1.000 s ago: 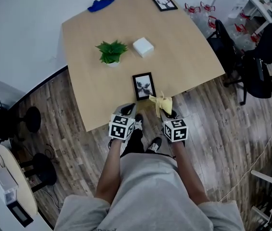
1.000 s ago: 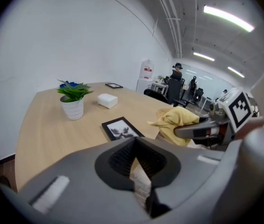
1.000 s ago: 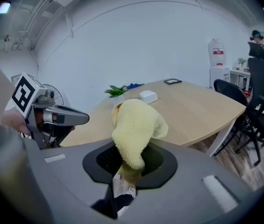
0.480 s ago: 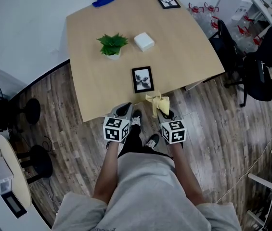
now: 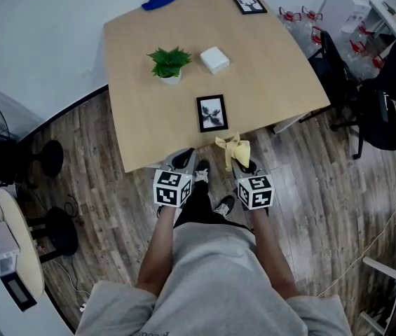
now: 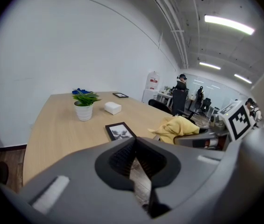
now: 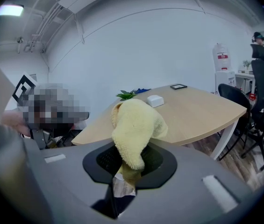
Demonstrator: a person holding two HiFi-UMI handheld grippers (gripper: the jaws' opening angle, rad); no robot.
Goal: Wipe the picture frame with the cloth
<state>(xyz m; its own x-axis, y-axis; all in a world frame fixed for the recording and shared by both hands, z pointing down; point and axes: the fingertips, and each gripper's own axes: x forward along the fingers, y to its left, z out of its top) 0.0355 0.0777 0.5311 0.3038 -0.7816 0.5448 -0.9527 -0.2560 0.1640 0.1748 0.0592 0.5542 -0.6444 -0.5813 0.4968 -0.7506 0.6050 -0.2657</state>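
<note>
cloth (image 7: 134,122): fluffy terry | table (image 5: 268,68): smooth matt wood | floor (image 5: 99,166): wood planks

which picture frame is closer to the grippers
The picture frame by the near edge of the table, just ahead of the yellow cloth in the right gripper; the other frame lies at the far corner.

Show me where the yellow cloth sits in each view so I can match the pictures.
Head view: yellow cloth at centre, just below and right of the picture frame.
Left gripper view: cloth right of centre, to the right of the frame.
Right gripper view: cloth dead centre, clamped in the right claw.
Shared landmark: the potted plant, in all three views.
</note>
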